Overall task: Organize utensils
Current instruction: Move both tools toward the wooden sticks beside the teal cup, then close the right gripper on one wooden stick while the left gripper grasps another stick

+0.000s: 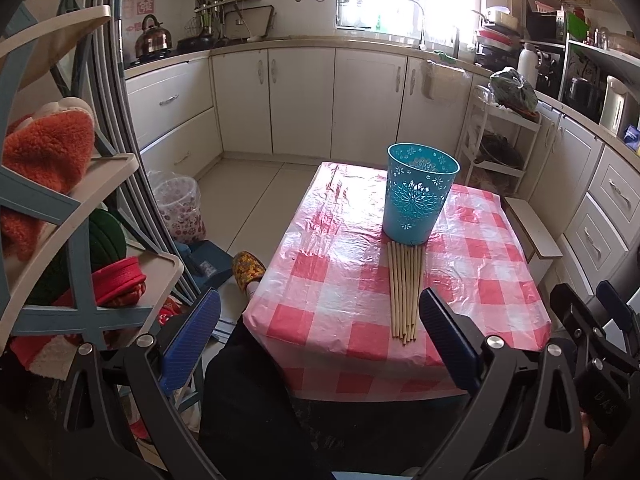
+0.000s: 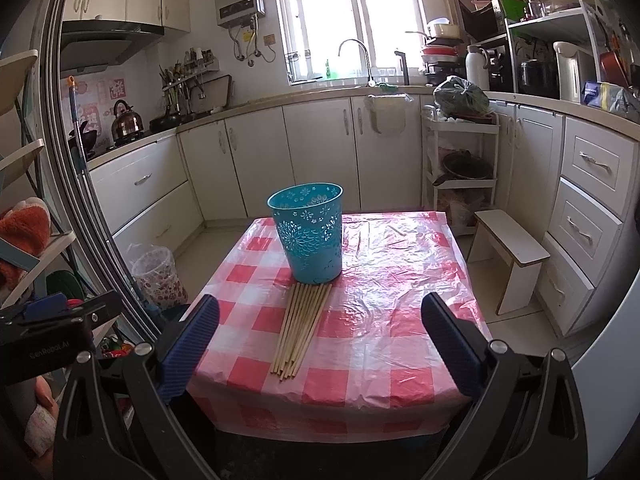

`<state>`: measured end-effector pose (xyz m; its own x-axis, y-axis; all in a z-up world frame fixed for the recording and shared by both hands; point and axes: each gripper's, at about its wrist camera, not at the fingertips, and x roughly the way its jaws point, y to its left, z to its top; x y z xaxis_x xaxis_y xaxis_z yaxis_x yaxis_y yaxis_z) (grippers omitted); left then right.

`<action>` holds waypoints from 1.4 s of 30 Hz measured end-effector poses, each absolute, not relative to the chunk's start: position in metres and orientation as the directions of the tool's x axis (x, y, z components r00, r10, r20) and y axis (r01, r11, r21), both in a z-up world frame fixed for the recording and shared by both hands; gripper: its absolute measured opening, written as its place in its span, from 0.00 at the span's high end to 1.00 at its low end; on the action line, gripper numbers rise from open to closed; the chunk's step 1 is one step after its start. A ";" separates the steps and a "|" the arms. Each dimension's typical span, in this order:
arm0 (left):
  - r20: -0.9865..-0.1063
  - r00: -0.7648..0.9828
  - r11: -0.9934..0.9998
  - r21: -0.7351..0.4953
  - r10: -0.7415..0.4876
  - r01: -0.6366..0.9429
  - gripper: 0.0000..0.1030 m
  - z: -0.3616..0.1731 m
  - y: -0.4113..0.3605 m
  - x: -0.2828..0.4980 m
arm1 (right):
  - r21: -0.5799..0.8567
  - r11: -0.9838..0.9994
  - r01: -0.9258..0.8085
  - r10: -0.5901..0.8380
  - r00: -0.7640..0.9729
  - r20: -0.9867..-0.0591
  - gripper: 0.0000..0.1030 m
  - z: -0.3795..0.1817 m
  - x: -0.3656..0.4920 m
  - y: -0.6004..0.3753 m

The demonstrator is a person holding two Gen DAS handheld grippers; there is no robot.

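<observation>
On my left gripper's black body (image 2: pixel 44 344) I read "GenRobot.AI". My right gripper's body (image 1: pixel 608 400) shows "DAS". Wall poster characters stay unreadable.

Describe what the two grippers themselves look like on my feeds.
Both match: the left gripper and the right gripper each have black angular frames with silver round bolts and two blue ribbed finger pads. The left one's body, seen from the right camera, carries pale lettering I can't fully read. No cables or sleeves show.
</observation>
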<state>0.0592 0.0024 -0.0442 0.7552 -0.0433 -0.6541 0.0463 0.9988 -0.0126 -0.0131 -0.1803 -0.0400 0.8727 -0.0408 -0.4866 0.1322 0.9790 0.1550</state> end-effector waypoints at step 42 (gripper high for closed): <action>-0.740 0.668 0.997 -0.049 -0.079 0.065 0.07 -0.098 -0.011 0.126 | 0.135 0.983 0.127 -0.005 0.745 -0.667 0.63 -0.119 0.085 -0.192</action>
<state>0.1264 -0.0114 -0.0978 0.6676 -0.0795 -0.7403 0.0647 0.9967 -0.0487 0.0854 -0.1917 -0.1190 0.7449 -0.0050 -0.6672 0.1272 0.9827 0.1347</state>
